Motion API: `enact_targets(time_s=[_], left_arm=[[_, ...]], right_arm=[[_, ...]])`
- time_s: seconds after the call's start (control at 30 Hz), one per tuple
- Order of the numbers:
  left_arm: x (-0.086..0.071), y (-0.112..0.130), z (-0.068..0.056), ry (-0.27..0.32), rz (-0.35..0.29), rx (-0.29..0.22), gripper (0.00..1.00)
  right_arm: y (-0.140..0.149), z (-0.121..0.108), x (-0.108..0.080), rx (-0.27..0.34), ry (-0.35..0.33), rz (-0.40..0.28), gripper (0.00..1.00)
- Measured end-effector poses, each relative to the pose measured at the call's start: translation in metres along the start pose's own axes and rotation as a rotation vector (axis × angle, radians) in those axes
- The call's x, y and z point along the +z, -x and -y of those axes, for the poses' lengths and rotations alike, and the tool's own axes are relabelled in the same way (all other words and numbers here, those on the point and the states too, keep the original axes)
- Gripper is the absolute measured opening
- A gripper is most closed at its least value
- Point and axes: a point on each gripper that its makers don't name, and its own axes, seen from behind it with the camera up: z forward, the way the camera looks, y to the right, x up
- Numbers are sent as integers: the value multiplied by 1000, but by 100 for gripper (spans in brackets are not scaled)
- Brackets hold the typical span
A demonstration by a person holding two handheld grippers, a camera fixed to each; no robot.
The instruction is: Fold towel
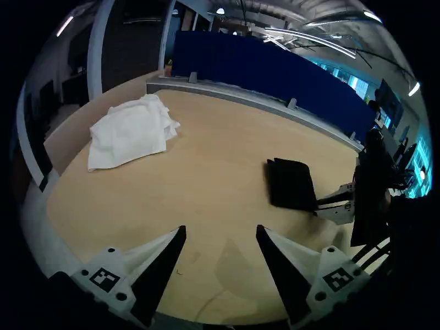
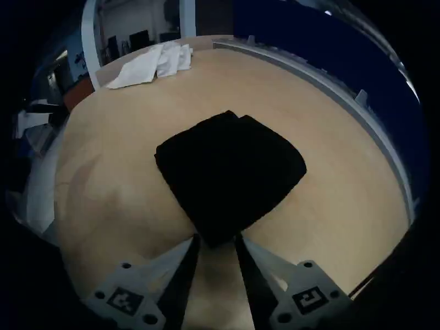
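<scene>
Black towel (image 2: 231, 170): folded into a thick rough square, lying flat on the bench (image 1: 220, 159). Matte, no pattern to be seen. Edges are fairly even, with a small notch at the far corner where layers overlap.

Right tongs (image 2: 217, 242): narrow, clamped on the towel's near corner. The corner fills the gap between both fingers. In the left gripper view the same tongs reach the towel from its right side, low over the bench.

Left tongs (image 1: 220, 231): wide, empty, over bare bench. They sit apart from the black towel, to its left and nearer the camera.

Bench: large pale wood top with a rounded edge, faint smudges and shadows near the left tongs. A grey raised rail (image 1: 247, 98) runs along the edge beyond the towel, with a blue partition (image 1: 275, 71) standing behind it.

Room: open office-type space, strip lights (image 1: 313, 37) on an exposed ceiling, cyan glow far to the towel's right.

White towel (image 1: 129, 132): loosely folded, rumpled, well apart from the black towel, near the bench's far-left corner.

Person in dark clothes (image 1: 374, 176): just behind the right tongs, on the black towel's right side.
</scene>
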Motion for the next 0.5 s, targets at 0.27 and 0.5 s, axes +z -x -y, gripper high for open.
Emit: enact_targets(time_s=[0.27,0.5], left_arm=[[1,0,-1,2,1,0,94],[3,-1,-2,2,3,1,94]], right_arm=[[1,0,3,12,-3,1,28],[-2,0,2,27,-16,-5,13]])
